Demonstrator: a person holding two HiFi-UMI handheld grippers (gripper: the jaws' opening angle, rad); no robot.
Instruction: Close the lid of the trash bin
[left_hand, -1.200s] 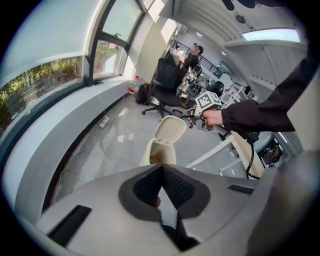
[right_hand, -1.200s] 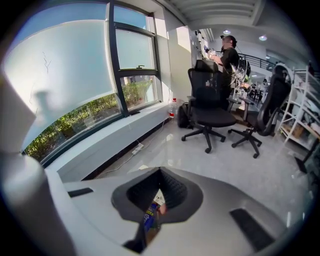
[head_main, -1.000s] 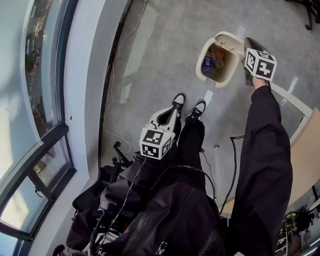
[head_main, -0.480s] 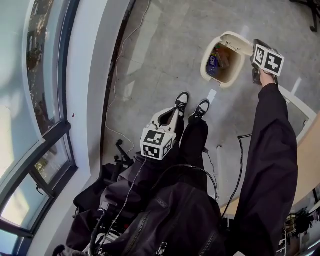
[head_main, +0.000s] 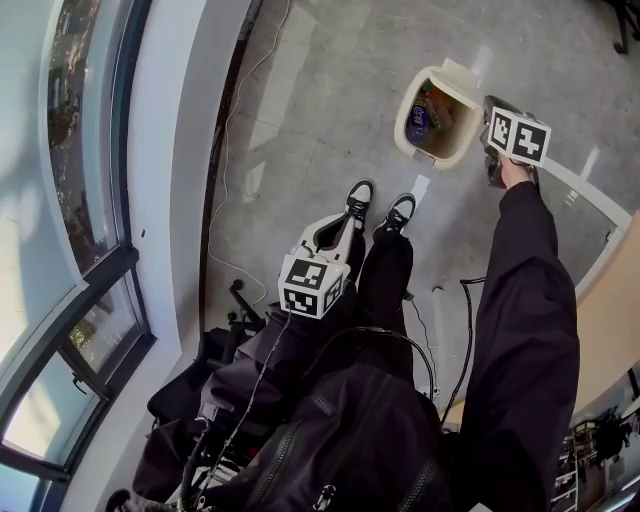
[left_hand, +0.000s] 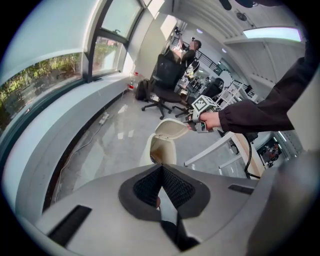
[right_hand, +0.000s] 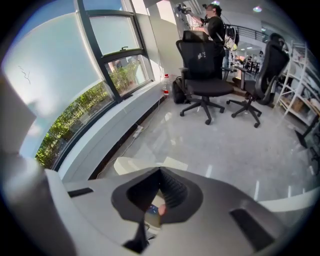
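The trash bin (left_hand: 145, 150) stands on the grey floor (head_main: 320, 90) just ahead of the person's shoes (head_main: 357, 198). Its cream lid (left_hand: 172, 129) is tipped up and open on the side away from the window. Bits of coloured rubbish (head_main: 428, 108) show down inside.

The right hand-held gripper (right_hand: 160, 171) is held out at arm's length, right at the raised lid's outer edge. I cannot tell from here whether it touches. Its jaws are pressed together at the tips with nothing pinched between them, and the cream lid shows just beyond them.

The left hand-held gripper (left_hand: 160, 167) hangs back by the person's legs, well apart from the bin. Its jaws are also pressed together and hold nothing.

A white-framed worktop (head_main: 590, 203) runs close beside the bin on the right, under the outstretched sleeve (head_main: 525, 300). On the other side a thin cable (head_main: 225, 130) trails along the floor by the curved window sill (head_main: 165, 150). Two black office chairs (right_hand: 202, 75) stand farther down the room, with another person (right_hand: 215, 22) beyond them.
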